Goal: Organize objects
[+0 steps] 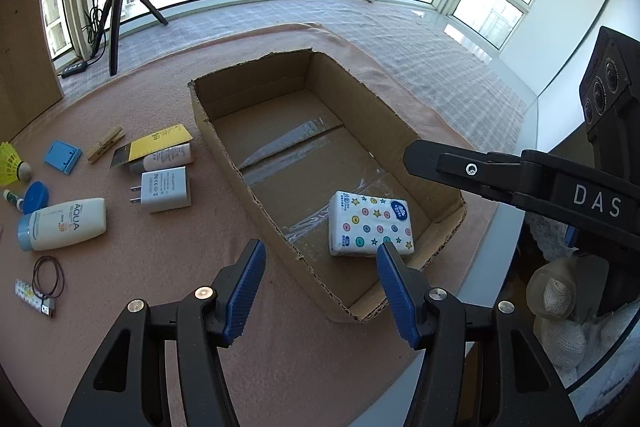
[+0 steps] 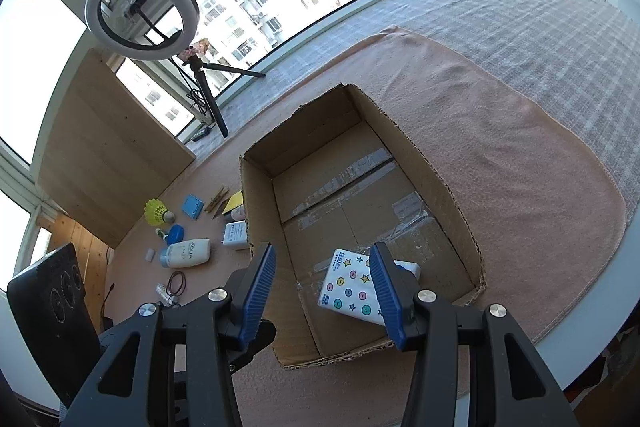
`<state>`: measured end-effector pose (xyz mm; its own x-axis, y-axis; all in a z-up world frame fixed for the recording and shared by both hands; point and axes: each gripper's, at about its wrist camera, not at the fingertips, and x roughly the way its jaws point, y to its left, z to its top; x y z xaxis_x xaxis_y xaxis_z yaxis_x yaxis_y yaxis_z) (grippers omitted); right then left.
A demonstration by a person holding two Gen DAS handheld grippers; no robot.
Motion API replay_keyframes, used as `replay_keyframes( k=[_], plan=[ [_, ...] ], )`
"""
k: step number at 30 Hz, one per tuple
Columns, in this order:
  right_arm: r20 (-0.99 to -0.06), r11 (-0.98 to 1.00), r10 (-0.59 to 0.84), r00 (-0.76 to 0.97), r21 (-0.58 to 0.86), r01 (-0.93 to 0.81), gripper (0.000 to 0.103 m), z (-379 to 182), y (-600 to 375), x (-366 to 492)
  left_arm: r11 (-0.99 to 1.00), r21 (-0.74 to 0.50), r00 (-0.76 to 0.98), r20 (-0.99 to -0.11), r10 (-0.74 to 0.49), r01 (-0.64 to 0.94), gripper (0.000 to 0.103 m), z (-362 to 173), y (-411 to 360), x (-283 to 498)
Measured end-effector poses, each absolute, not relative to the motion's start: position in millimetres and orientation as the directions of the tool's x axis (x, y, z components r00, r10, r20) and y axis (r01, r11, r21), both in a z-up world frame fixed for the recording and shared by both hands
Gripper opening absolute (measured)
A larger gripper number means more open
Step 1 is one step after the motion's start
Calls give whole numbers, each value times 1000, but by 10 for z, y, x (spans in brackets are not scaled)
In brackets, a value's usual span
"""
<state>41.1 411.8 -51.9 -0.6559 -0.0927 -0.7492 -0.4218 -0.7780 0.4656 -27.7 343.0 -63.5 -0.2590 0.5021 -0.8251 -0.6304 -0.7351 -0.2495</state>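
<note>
The cardboard box [image 1: 224,147] contains one tissue pack [image 1: 370,223], lying flat. Left gripper [image 1: 320,263] and right gripper [image 2: 322,271] both stand parted, empty.

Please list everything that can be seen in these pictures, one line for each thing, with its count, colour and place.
cardboard box: 1, brown, open, on cloth
tissue pack: 1, white with coloured dots, inside box, near corner
sunscreen bottle: 1, white, left of box
charger: 1, white, beside box
clothespin: 1, wooden, left of box
shuttlecock: 1, yellow, far left
hair tie: 1, dark, near left
ring light: 1, white, on tripod by window
left gripper: blue jaws, open, empty
right gripper: blue jaws, open, above tissue pack
</note>
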Motion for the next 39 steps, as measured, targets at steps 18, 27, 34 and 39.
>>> replay_keyframes(
  k=[18,27,34,39],
  plan=[
    [-769,-883,-234,-595,424,-202,45,-636,3108,-99,-931,-197,-355,-884,305,-309,62,-915,1683,-867],
    [-785,-883,-259,-563,429,-192,48,-749,2798,-191,-976,-154,-351,-915,199,-151,62,-1179,832,-1432],
    [-798,-878,-246,-550,424,-223,53,-803,2738,-146,-987,-104,-322,-937,138,-119,62,-1413,625,-1772],
    [-806,-872,-231,-545,421,-252,53,-818,2746,-128,-987,-89,-286,-950,124,-133,62,-1568,629,-1915]
  ],
)
